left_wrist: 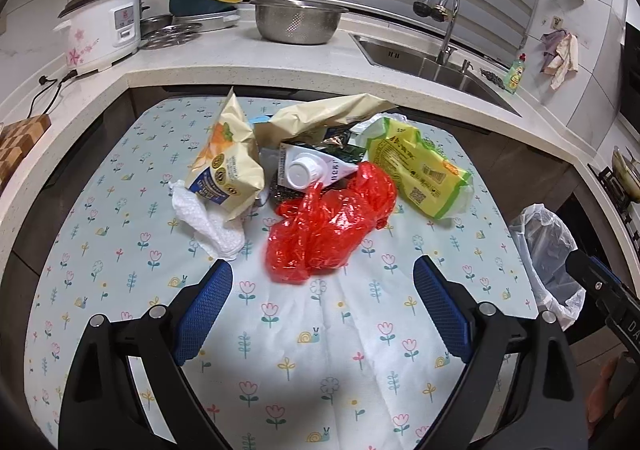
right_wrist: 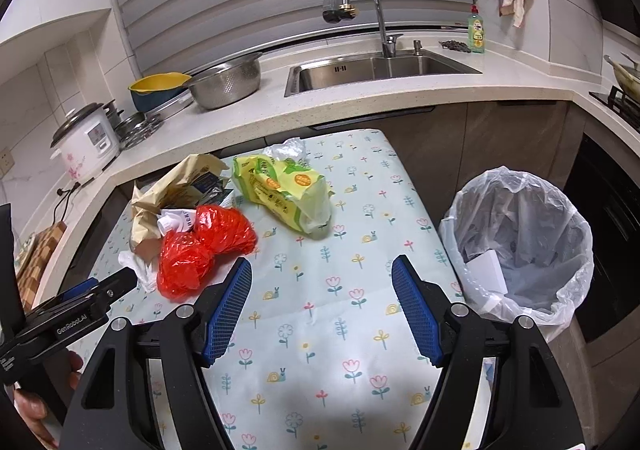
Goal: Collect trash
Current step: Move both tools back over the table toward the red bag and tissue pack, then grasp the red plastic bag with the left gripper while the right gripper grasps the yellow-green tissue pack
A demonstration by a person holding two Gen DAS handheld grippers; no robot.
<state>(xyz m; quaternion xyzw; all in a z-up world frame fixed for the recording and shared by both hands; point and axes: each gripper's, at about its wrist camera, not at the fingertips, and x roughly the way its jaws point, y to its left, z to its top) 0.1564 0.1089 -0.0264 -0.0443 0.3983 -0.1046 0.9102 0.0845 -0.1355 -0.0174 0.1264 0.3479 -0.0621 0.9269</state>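
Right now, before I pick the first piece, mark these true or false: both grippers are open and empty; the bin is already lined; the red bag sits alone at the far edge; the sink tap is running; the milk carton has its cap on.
1. Both grippers are open and empty. True: the left gripper and right gripper hold nothing.
2. The bin is lined. True: a clear bag covers its rim.
3. The red bag sits alone at the far edge. False: it lies nearest the grippers, against the pile.
4. The tap is running. False: no water shows.
5. The milk carton is capped. True.
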